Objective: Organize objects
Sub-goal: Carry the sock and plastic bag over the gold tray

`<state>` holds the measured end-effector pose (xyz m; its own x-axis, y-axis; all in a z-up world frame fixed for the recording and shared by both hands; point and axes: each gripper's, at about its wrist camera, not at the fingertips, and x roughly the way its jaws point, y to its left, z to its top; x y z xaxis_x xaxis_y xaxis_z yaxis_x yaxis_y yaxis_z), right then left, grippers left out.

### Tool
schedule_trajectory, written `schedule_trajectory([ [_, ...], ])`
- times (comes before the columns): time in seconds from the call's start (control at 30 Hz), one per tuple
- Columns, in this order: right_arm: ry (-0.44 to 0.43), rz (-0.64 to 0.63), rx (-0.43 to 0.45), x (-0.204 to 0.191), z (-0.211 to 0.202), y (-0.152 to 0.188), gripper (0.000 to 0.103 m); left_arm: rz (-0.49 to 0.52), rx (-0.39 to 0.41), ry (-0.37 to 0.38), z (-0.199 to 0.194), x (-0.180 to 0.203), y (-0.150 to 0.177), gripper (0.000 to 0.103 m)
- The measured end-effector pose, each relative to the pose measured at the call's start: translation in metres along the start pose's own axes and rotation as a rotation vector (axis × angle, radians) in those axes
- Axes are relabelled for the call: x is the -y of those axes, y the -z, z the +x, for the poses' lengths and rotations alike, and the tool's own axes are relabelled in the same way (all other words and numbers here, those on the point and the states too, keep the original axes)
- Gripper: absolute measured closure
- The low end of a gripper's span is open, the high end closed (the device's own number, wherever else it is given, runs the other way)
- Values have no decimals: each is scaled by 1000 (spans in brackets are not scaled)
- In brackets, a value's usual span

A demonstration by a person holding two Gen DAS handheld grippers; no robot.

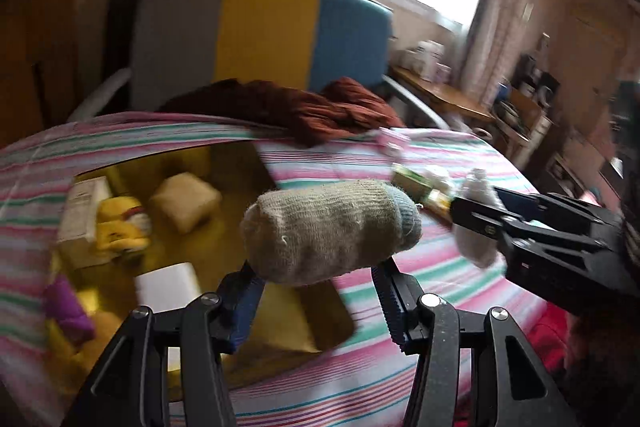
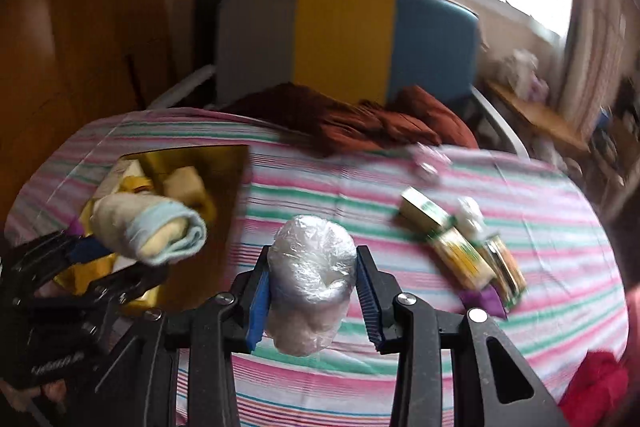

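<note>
My left gripper (image 1: pixel 316 269) is shut on a rolled beige sock (image 1: pixel 332 231) with a pale blue cuff, held above the near edge of an open gold box (image 1: pixel 240 163). From the right wrist view the same sock (image 2: pixel 148 231) hangs over that box (image 2: pixel 224 163) in the left gripper (image 2: pixel 120 255). A white bundle wrapped in clear plastic (image 2: pixel 312 275) is clamped upright in my right gripper (image 2: pixel 313 255), above the striped bedsheet (image 2: pixel 360 199). In the left wrist view, the right gripper (image 1: pixel 472 215) and its bundle (image 1: pixel 478 223) show at the right.
The gold box holds a white carton (image 1: pixel 82 211), a yellow toy (image 1: pixel 120 227), a beige block (image 1: pixel 186 203) and a purple item (image 1: pixel 66 307). Green-yellow small boxes (image 2: pixel 452 239) and a purple piece (image 2: pixel 484 299) lie on the sheet. Brown cloth (image 2: pixel 360 123) sits by a grey-yellow-blue headboard (image 2: pixel 344 39).
</note>
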<state>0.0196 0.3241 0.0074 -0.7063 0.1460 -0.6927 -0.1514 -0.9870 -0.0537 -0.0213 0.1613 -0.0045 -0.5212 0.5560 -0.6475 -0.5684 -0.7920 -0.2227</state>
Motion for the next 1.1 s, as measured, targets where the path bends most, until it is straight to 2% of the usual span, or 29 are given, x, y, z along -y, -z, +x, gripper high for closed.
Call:
schedule_trajectory([
  [0.17,-28,-85,16,-40,4,-9,64,-64,15,-70,-10,-37,5,49],
  [0.43,-58,-157,15,-75,15,-18,64,-139,22,-137,-18,-79,14,49],
  [1.1,-83,-226,-9,-110,33,-25,64,-208,15,-205,-18,-121,21,49],
])
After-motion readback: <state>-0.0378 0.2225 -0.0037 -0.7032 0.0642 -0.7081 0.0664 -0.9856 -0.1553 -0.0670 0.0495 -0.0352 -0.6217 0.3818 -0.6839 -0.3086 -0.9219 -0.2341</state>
